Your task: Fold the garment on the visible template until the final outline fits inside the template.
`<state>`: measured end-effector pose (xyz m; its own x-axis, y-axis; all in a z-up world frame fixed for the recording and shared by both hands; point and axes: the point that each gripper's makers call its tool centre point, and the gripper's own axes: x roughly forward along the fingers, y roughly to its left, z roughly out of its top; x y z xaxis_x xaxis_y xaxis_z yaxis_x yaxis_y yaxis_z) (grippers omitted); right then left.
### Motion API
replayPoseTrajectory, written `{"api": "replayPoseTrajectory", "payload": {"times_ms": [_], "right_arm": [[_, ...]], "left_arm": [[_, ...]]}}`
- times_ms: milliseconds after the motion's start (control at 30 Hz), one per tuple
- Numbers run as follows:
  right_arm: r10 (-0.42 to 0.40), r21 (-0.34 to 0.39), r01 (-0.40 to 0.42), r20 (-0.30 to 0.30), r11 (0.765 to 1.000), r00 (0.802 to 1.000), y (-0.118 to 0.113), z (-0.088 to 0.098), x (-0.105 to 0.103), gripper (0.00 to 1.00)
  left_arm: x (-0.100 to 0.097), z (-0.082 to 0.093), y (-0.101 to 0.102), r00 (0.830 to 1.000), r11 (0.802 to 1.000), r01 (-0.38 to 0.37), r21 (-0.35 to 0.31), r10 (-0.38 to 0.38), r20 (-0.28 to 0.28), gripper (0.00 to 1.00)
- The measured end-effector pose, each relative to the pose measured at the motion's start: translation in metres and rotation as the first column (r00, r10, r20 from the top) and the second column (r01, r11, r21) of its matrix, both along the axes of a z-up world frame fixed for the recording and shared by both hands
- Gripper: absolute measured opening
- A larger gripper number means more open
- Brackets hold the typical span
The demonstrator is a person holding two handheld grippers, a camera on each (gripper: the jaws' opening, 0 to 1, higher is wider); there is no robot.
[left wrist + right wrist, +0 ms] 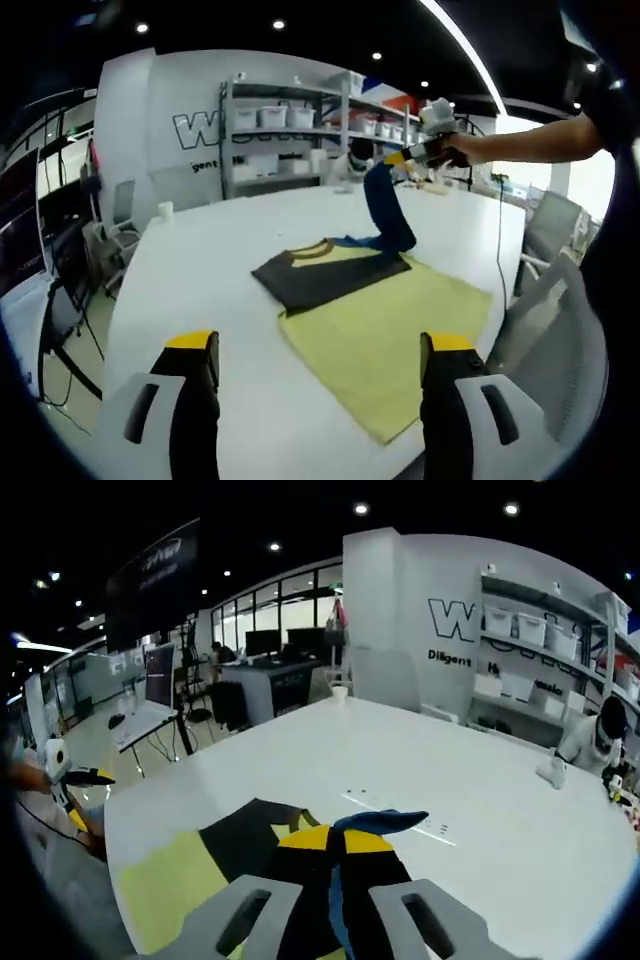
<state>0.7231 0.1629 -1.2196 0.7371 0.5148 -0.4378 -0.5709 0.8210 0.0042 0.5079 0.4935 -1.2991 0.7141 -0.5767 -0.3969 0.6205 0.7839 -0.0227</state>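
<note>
**Shirt half lifted over yellow template**

Desk [200,290]: wide, white, round-edged. Runs from 6 to 12 o'clock in the left gripper view. Shelving [290,130] with white bins stands beyond its far edge at 12 o'clock; an office chair [555,340] sits at 4 o'clock.

Template [385,345]: yellow sheet lying flat on the desk, just right of centre in the left gripper view. In the right gripper view it shows at 7 o'clock [165,890].

Shirt [325,272]: dark grey body with yellow collar, lying across the far end of the template. Its blue sleeve [388,215] is drawn upward off the desk toward 1 o'clock.

Right hand-held gripper [408,157]: raised above the desk at 1 o'clock, held by a person's outstretched arm, clamped on the blue sleeve. In its own view the sleeve [340,880] is pinched between the jaws at 6 o'clock.

Left hand-held gripper [318,350]: jaws spread wide, holding nothing, hovering at 6 o'clock short of the template's near edge.
</note>
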Motion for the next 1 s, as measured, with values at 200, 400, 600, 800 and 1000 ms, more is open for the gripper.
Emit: {"api": "replayPoseTrajectory", "payload": {"times_ms": [200, 400, 600, 800, 1000], "right_arm": [[0.033, 0.012, -0.033, -0.008, 0.999, 0.999, 0.023, 0.001, -0.002, 0.0], [0.076, 0.005, -0.076, -0.013, 0.997, 0.997, 0.046, -0.005, -0.008, 0.0], [0.101, -0.002, -0.101, -0.021, 0.995, 0.995, 0.056, -0.009, -0.012, 0.0], [0.105, 0.008, -0.105, -0.022, 0.994, 0.994, 0.057, -0.009, -0.013, 0.0], [0.12, 0.01, -0.12, -0.043, 0.993, 0.992, 0.066, -0.017, -0.018, 0.0]], "left_arm": [[-0.003, -0.001, 0.0, 1.0, 1.0, -0.011, -0.003, 0.011, 0.004, 0.8], [-0.008, -0.002, 0.0, 1.0, 1.0, -0.018, -0.007, 0.018, 0.004, 0.8], [-0.012, -0.002, 0.002, 1.0, 1.0, -0.026, -0.005, 0.026, 0.008, 0.8], [-0.015, -0.003, 0.005, 0.999, 0.999, -0.035, 0.0, 0.035, 0.003, 0.8], [-0.015, -0.002, 0.007, 0.999, 0.999, -0.039, 0.006, 0.039, 0.005, 0.8]]}}
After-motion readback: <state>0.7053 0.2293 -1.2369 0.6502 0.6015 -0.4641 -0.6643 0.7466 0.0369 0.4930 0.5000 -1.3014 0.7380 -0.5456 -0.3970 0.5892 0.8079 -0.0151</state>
